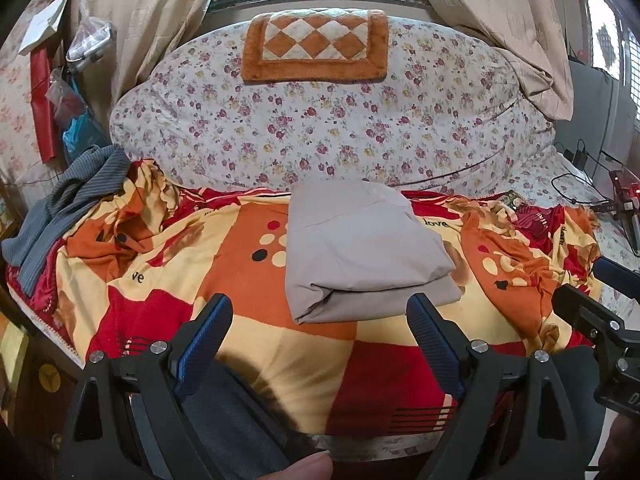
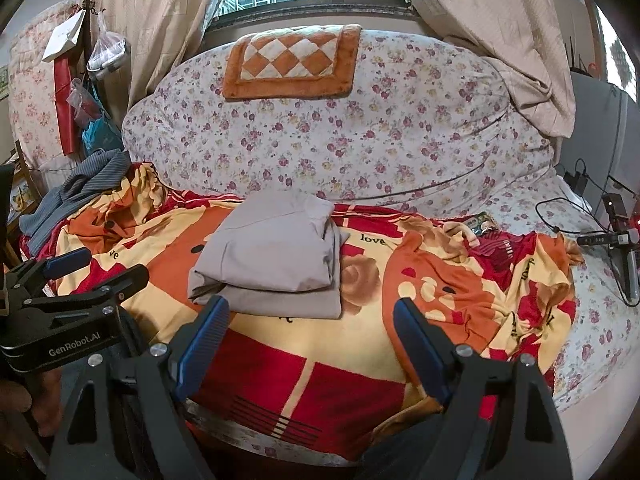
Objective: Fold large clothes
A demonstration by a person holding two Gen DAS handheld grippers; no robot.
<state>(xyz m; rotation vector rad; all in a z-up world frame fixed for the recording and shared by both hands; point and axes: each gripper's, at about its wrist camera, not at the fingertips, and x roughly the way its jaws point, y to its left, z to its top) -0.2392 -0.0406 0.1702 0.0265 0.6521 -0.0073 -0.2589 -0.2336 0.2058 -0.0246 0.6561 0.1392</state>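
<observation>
Far left: striped grey garment (image 1: 60,208), crumpled at the blanket's edge. Centre: folded grey garment (image 1: 360,244), lying flat on the red-orange blanket (image 1: 256,344). Behind: floral quilt (image 1: 320,128). Near: left gripper (image 1: 320,312) and right gripper (image 2: 310,312), fingers spread apart, holding nothing.
</observation>
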